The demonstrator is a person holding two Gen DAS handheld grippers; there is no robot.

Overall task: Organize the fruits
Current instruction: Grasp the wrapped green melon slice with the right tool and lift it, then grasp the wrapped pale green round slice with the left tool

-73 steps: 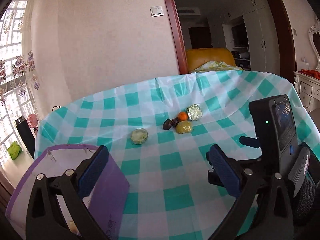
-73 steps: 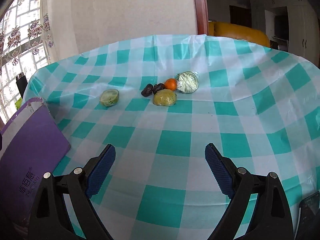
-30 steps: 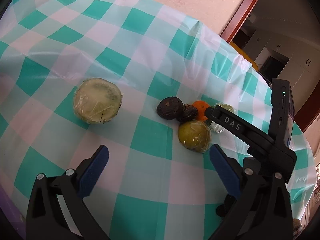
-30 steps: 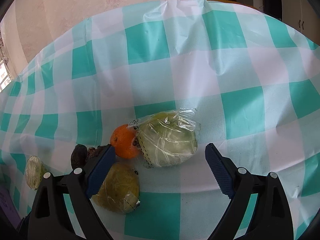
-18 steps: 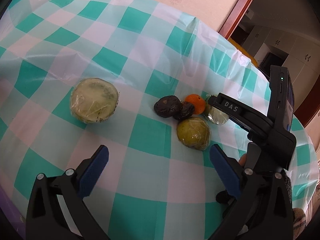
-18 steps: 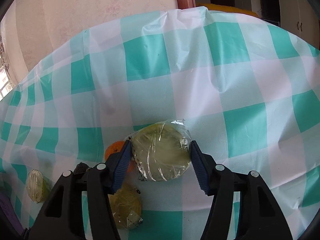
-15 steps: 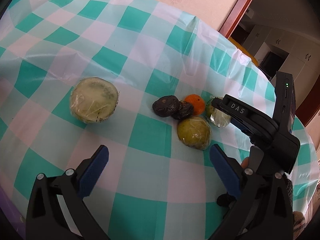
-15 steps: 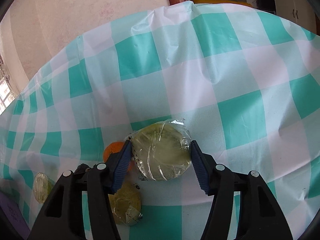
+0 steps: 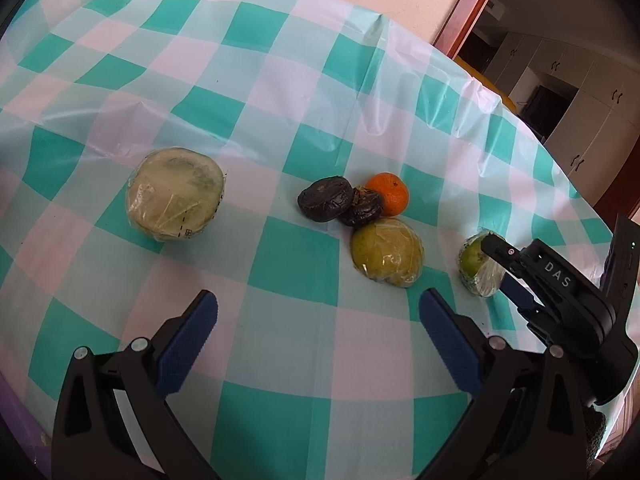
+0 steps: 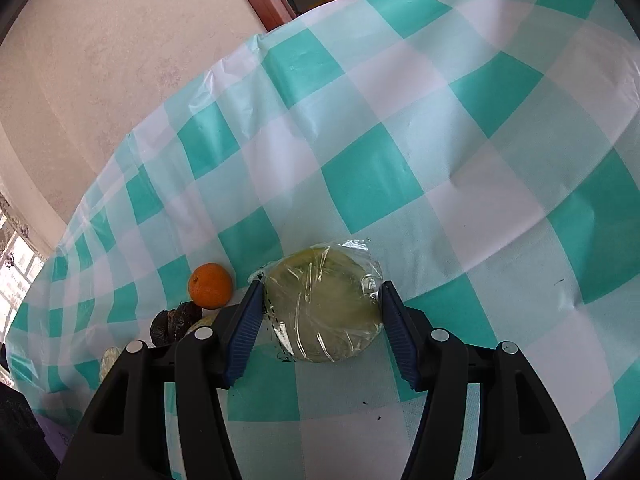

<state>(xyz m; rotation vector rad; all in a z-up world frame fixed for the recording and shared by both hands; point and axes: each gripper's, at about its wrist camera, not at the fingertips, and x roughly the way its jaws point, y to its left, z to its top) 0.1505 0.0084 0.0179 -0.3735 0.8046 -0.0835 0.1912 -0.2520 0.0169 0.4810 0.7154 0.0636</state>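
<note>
My right gripper is shut on a plastic-wrapped green fruit half and holds it above the checked tablecloth; it also shows in the left wrist view, to the right of the pile. My left gripper is open and empty above the cloth. Ahead of it lie a wrapped green fruit, two dark shrivelled fruits, an orange and, to the left, a wrapped pale fruit half.
The right gripper's black body fills the right side of the left wrist view. A purple box edge shows at the lower left. A wall and a wooden door frame stand beyond the table.
My right gripper closed on the wrapped green fruit half and lifted it away to the right of the pile. My left gripper has stayed open and nearly still.
</note>
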